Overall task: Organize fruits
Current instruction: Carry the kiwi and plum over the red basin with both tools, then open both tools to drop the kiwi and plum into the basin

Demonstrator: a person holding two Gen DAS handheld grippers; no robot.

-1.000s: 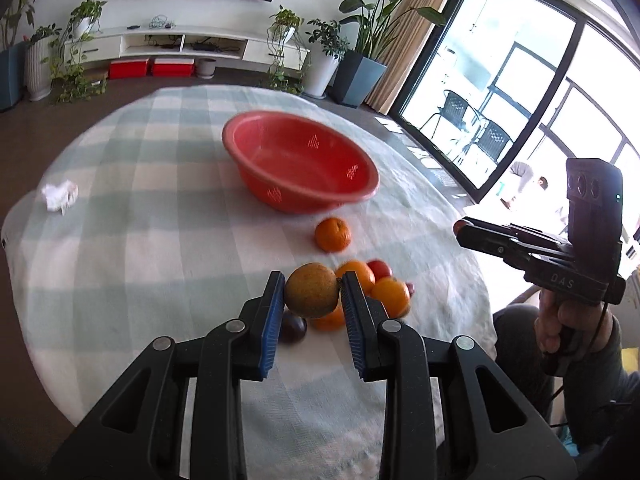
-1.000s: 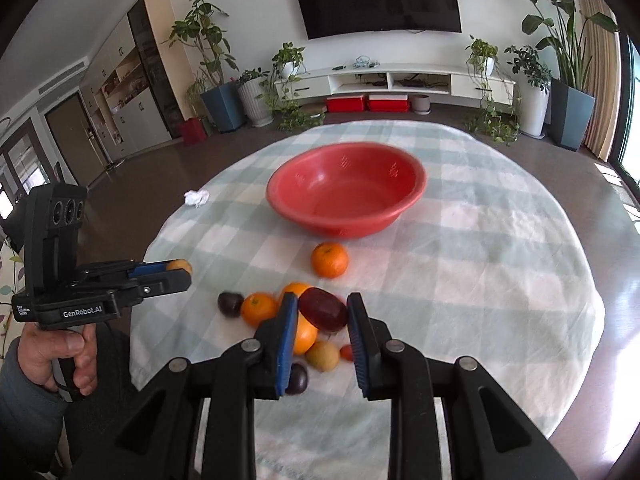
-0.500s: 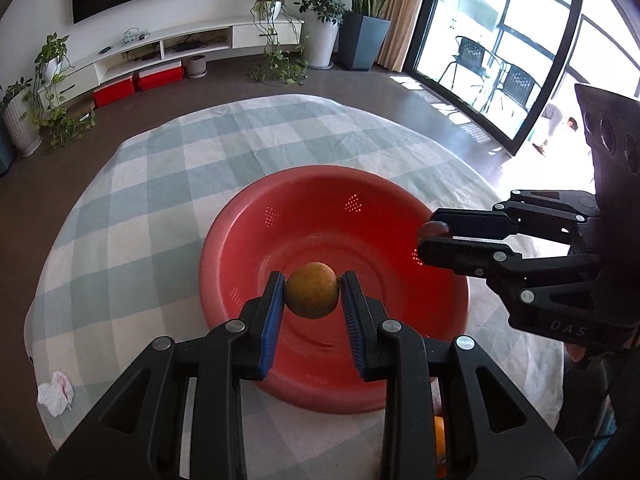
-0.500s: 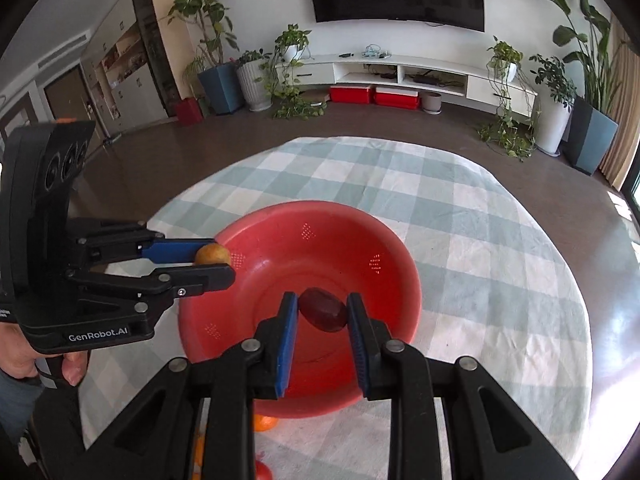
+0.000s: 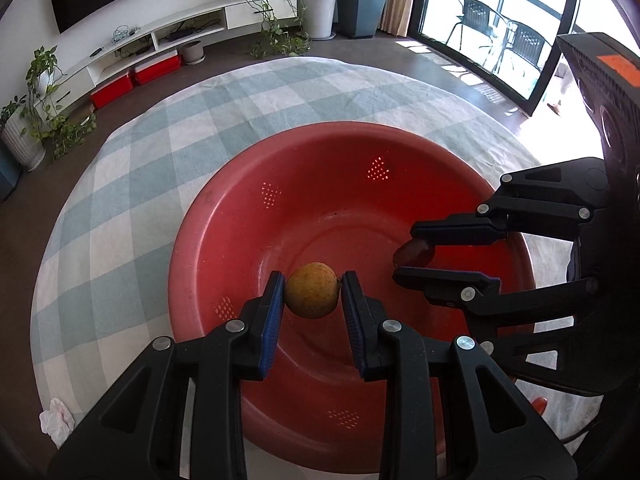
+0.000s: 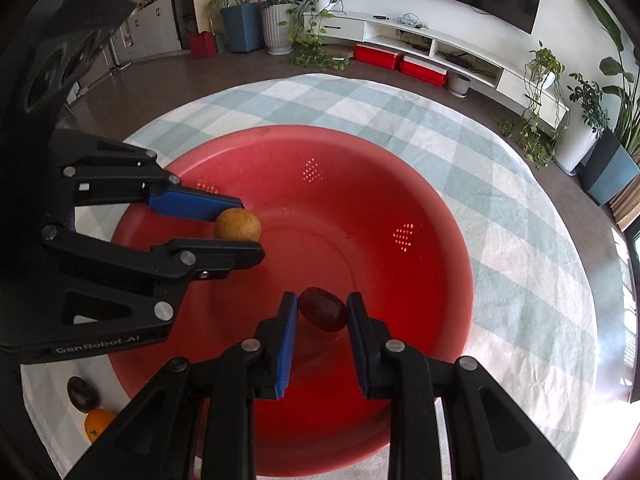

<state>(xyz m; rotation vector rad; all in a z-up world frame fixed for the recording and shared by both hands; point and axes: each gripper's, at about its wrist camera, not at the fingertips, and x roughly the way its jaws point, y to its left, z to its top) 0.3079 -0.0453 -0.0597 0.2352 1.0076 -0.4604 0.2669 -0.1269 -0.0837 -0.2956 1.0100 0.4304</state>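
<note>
Grippers hold 2 fruits over bowl.

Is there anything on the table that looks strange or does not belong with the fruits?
Yes, one small thing: a crumpled white tissue lies on the checked tablecloth, near its edge and apart from the red bowl. It is no fruit, so it looks like litter. Nothing is spilled or damaged.

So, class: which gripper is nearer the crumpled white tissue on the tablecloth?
Left. The left gripper is over the bowl's tissue side; the right gripper is farther across.
</note>
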